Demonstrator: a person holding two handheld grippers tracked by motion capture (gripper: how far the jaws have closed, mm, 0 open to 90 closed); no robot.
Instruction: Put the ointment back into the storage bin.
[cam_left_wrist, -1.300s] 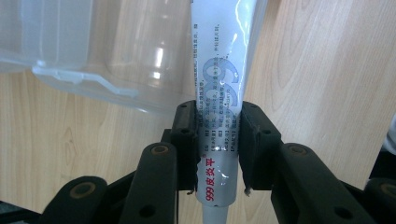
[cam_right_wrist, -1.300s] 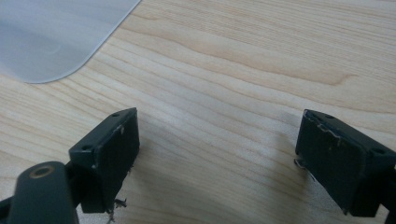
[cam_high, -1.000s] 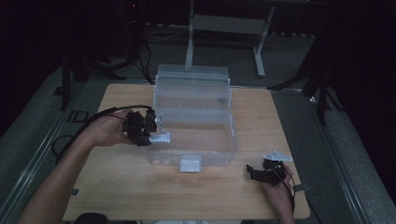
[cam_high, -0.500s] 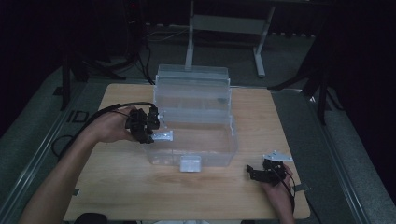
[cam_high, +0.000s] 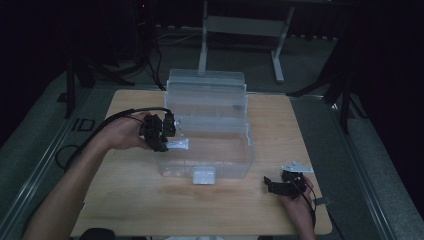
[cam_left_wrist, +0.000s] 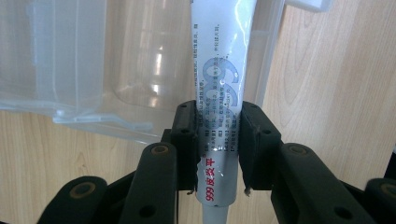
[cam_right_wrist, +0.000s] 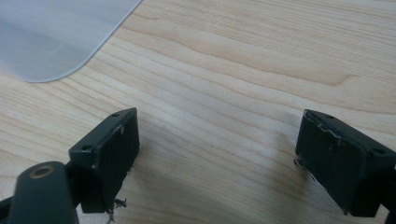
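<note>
Wooden table (cam_high: 125, 200) bears a clear box (cam_high: 210, 150); left gripper (cam_high: 159, 134) clamps a tube (cam_left_wrist: 219, 93) at its rim, right gripper (cam_high: 280, 186) gapes.

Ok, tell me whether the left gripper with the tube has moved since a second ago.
No. In the high view the left gripper holds the tube at the same spot over the left wall of the clear box.

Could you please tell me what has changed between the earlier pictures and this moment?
Hardly anything: the left gripper has at most edged slightly toward the clear plastic box, its fingers still shut on the white tube at the box's left wall. The right gripper stays open, resting on the wooden table; the box has not moved.
</note>
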